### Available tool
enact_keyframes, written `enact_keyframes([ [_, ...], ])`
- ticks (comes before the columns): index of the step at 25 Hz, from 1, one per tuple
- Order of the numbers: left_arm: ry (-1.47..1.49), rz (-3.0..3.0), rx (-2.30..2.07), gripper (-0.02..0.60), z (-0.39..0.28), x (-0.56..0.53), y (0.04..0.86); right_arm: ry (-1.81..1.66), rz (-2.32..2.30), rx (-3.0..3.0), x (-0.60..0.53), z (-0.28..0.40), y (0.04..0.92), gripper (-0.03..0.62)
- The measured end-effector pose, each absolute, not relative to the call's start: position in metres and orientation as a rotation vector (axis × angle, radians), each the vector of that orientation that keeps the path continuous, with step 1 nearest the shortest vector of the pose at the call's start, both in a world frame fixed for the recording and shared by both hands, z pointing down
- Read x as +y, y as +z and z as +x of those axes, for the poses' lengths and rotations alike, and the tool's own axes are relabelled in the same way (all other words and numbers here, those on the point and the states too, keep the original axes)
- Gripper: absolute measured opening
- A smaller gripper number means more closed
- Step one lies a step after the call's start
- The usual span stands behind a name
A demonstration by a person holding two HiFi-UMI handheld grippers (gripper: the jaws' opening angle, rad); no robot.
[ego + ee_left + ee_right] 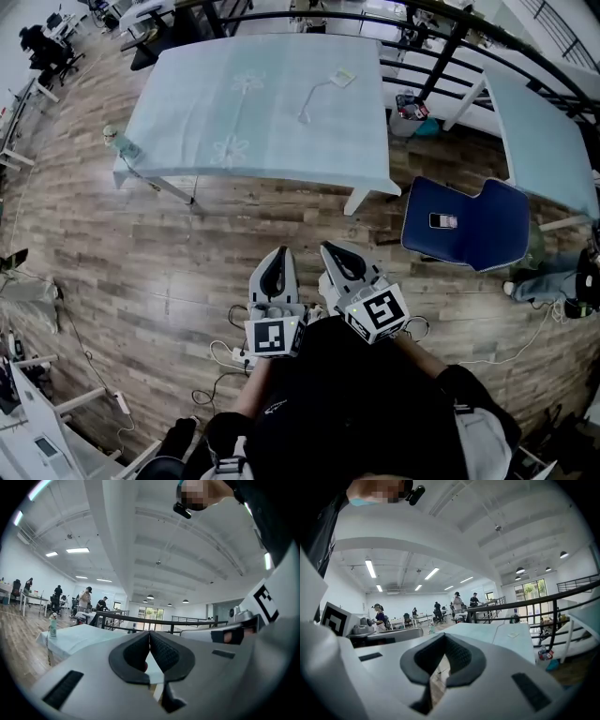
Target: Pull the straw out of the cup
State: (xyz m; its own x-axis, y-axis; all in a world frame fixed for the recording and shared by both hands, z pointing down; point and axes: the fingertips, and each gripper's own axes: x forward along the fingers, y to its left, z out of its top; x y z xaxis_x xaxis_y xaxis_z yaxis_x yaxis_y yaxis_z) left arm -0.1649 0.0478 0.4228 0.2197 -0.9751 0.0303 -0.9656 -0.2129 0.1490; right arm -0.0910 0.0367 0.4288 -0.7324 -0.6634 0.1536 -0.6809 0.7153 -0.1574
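Head view showed the person standing well back from a long table draped in a pale blue-green cloth [272, 150], with bare wooden floor [141, 262] between them, so nothing on it was within reach. The left gripper [278, 258] and the right gripper [336, 258] were carried close together in front of the chest, pointing roughly level toward the table. To my eye that was a carrying posture, not a working one.

A small pale green, round-topped container [119, 141] stood upright at the table's left corner. I took it for the cup (though no straw could be made out on it from there). Farther along the cloth lay a thin white curved cord-like thing [317, 97] beside a small pale square card [343, 78]; what either was I could not tell. A dark blue plastic chair [487, 230] with a phone [442, 221] on its seat sat to the right.

Each gripper's own view showed its black pads meeting at the tips, fully closed, with nothing gripped between them. Neither touched anything, so the pulling had not yet begun.
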Motion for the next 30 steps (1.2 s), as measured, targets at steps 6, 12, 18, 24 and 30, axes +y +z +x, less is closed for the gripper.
enact_keyframes([
  [6, -0.086, 2.363, -1.893, 0.015, -0.161, -0.020, 0.415, 0.315, 1.087, -2.842, -0.032, -0.090, 0.425, 0.008],
  [12, -0.130, 2.349, -1.947, 0.015, -0.152, -0.082, 0.401, 0.276, 1.060, -2.879, -0.097, -0.080, 0.417, 0.008],
  [18, -0.156, 2.362, -1.964, 0.015, -0.142, -0.118, 0.398, 0.256, 1.084, -2.886, -0.137, -0.066, 0.410, 0.008],
  [24, -0.029, 2.380, -1.898, 0.015, -0.132, -0.147, 0.410, 0.316, 1.157, -2.860, -0.156, -0.050, 0.414, 0.008],
  [30, 0.056, 2.359, -1.841, 0.015, -0.128, -0.185, 0.433, 0.371, 1.239, -2.789, -0.183, -0.036, 0.433, 0.008],
])
